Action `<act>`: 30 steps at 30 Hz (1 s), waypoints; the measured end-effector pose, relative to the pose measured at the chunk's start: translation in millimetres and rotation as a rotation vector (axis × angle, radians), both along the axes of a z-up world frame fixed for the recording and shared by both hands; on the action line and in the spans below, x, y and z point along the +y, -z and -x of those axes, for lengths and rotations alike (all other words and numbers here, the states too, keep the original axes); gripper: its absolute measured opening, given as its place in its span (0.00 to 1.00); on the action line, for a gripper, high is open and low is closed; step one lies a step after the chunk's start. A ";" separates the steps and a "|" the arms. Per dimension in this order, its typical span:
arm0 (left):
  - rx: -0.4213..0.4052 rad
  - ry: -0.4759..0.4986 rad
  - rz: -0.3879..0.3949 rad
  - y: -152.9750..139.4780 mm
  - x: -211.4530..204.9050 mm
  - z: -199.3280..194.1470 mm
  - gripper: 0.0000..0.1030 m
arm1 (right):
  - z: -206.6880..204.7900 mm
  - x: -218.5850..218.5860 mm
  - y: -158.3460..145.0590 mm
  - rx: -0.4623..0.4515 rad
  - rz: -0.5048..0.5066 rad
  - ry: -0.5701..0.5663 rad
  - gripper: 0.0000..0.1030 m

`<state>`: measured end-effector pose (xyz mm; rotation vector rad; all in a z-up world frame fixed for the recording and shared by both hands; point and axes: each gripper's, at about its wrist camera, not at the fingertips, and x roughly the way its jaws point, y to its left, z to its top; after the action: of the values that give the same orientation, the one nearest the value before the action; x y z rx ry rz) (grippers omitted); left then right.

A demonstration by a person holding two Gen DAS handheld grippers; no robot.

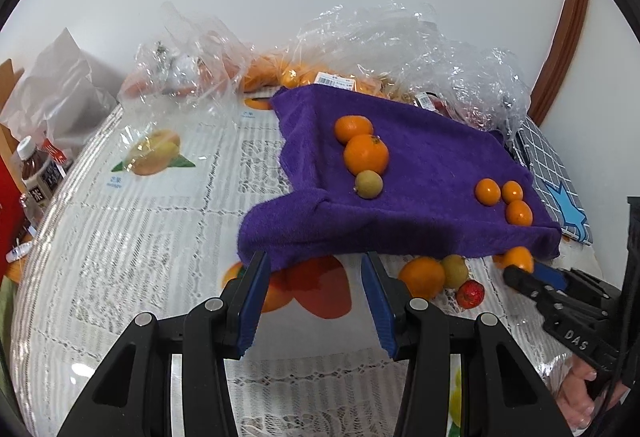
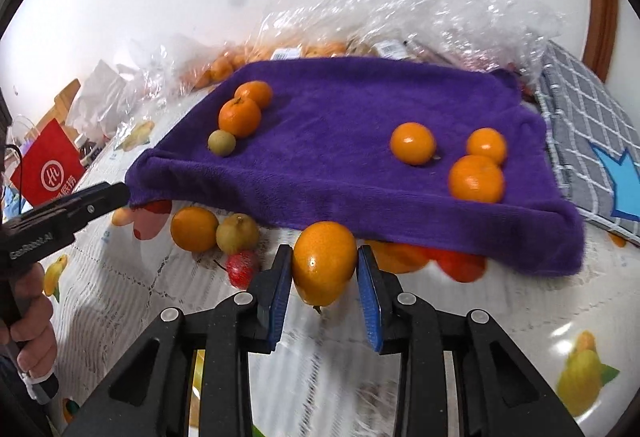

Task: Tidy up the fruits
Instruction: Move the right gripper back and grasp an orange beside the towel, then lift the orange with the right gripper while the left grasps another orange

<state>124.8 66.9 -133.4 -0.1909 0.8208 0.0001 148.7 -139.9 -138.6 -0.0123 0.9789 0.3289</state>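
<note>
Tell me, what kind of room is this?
Probably a home dining or kitchen table. A lace tablecloth with fruit pictures covers it, clear shopping bags of fruit lie at the back, and a drink bottle stands at the edge, against a plain white wall.

I saw the towel (image 2: 340,141) draped over something raised on the table (image 2: 500,317). On it lay three fruits (image 2: 239,117) at the left and three (image 2: 476,177) at the right. Before its front edge, on the table, sat more fruit (image 2: 195,229). Plastic bags (image 2: 400,9) lay behind; a checked cloth (image 2: 580,125) lay right.
</note>
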 end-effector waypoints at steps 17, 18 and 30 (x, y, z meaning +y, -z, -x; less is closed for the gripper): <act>0.027 0.088 0.064 11.8 -34.8 -3.9 0.44 | 16.5 -53.6 3.7 -0.023 0.038 0.066 0.31; 0.029 0.101 0.061 12.5 -39.5 -4.8 0.44 | 17.0 -53.6 3.5 -0.025 0.038 0.065 0.31; 0.060 0.140 0.071 26.7 -62.4 -16.8 0.44 | 17.0 -60.8 4.0 -0.023 -0.023 0.070 0.31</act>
<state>141.6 4.6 -160.1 -0.2006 0.8929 -0.1558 131.8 -200.8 -142.5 0.0393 0.9503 0.2751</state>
